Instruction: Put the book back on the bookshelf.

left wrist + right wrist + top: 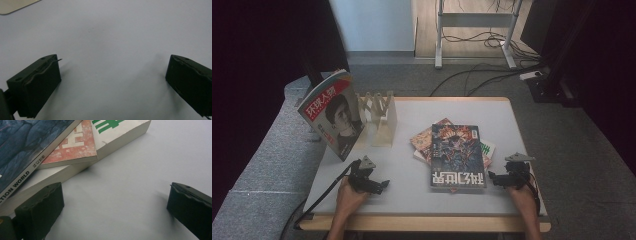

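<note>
High view: a stack of 3 books point(457, 152) lies right of centre on the table point(412, 190). The left gripper point(379, 184) rests near-left; the right gripper point(493, 177) sits just right of the stack, likely about to grasp it. Left gripper view: jaws spread wide over bare table, holding nothing. Right gripper view: jaws spread wide, empty, the stack's edge just beside one jaw.

the table point(412, 185) has a smooth, matt pale top with a wooden edge. the top magazine point(457, 155) has a glossy paper cover, the books point(120, 137) under it matt paper. both grippers' point(382, 184) point(490, 176) jaws look like matt black plastic with ridged pads point(40, 212).
</note>
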{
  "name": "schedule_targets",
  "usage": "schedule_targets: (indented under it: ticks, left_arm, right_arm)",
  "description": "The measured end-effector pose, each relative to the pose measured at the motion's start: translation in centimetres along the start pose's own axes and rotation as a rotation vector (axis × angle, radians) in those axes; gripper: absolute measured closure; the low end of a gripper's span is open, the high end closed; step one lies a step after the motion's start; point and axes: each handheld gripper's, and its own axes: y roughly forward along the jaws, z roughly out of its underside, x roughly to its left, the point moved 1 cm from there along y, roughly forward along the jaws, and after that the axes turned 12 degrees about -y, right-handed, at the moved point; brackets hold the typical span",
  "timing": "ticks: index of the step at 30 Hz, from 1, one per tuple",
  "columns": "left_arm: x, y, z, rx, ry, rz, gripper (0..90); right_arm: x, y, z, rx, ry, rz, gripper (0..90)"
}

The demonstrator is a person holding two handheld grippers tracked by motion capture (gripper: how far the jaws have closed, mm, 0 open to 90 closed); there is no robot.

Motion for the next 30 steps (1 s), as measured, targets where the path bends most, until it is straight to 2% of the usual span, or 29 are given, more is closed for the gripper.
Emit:
schedule_targets:
  ticks: [20,25,30]
  left_arm:
    - [0.0,-0.01,0.11,-0.004,0.0,0.001,0.0]
    - [-0.01,-0.01,0.1,-0.003,0.0,0.0,0.0]
    - [-0.02,-0.01,0.11,-0.004,0.0,0.0,0.0]
  right_arm:
    - [-0.01,-0.03,-0.03,0.003,-0.001,-0.004,0.7]
    - [0.05,-0.24,-0.06,-0.006,-0.01,0.0,2.5]
    - [-0.14,-0.87,-0.2,-0.03,0.012,0.012,2.3]
